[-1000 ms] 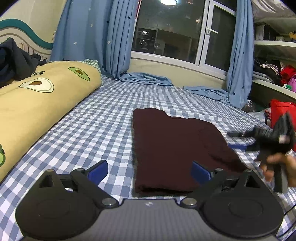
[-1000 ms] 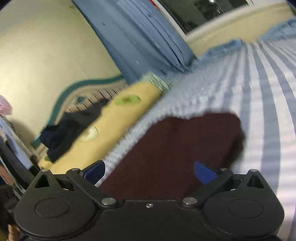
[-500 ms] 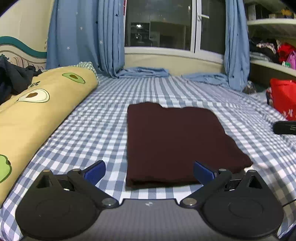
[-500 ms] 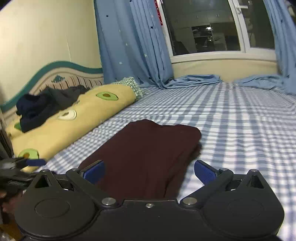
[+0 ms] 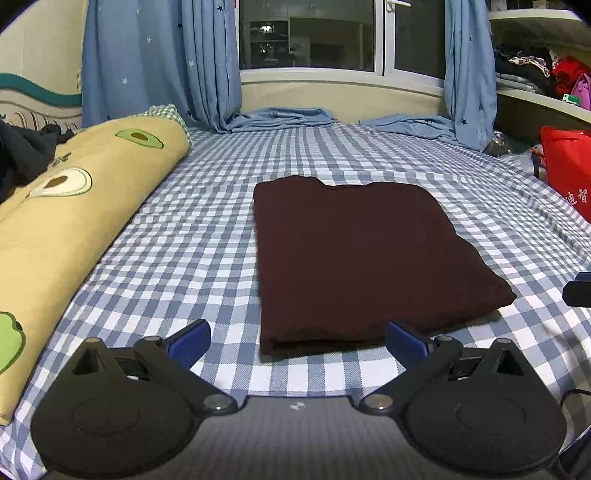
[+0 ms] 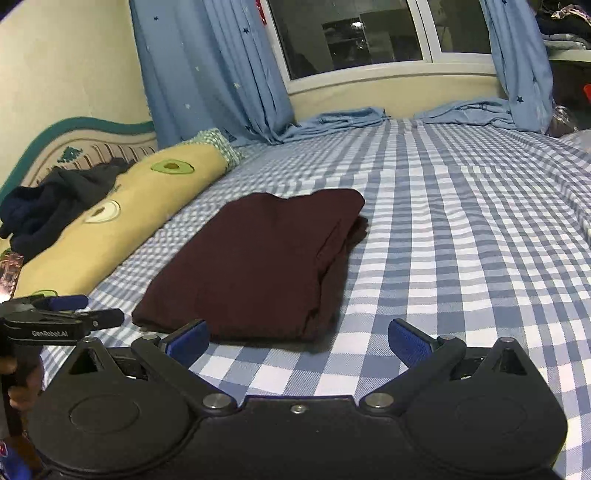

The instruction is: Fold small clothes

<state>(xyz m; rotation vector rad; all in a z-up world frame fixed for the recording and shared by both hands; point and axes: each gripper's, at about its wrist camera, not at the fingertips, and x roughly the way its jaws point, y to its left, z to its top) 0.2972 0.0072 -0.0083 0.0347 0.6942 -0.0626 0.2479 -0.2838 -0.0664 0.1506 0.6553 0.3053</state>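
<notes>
Blue-and-white checked bed sheet (image 5: 207, 236) covers the bed before you, running back to a pale window sill under a dark window (image 5: 306, 33) hung with blue star-print curtains (image 5: 155, 62).

Item: dark maroon folded garment (image 5: 354, 254), lying flat on the sheet as a tidy rectangle, its stacked fold edges showing along the right side in the right wrist view (image 6: 258, 258). Nothing touches it.

Item: your left tool (image 5: 295, 338), blue-padded fingers spread wide apart, holding nothing; it sits low just in front of the garment's near edge.

Item: your right tool (image 6: 295, 338), fingers likewise spread wide and holding nothing, just off the garment's near right corner. Its tip shows at the right edge of the left wrist view.

Item: long yellow pillow with avocado print (image 5: 66, 206), along the left side of the bed, apart from the garment.

Item: dark navy clothing heap (image 6: 55, 199), resting on the pillow's far end by the headboard.

Item: red bag (image 5: 569, 166) at the right of the bed; it seems to stand beside the mattress, though the edge distortion makes that hard to judge.
</notes>
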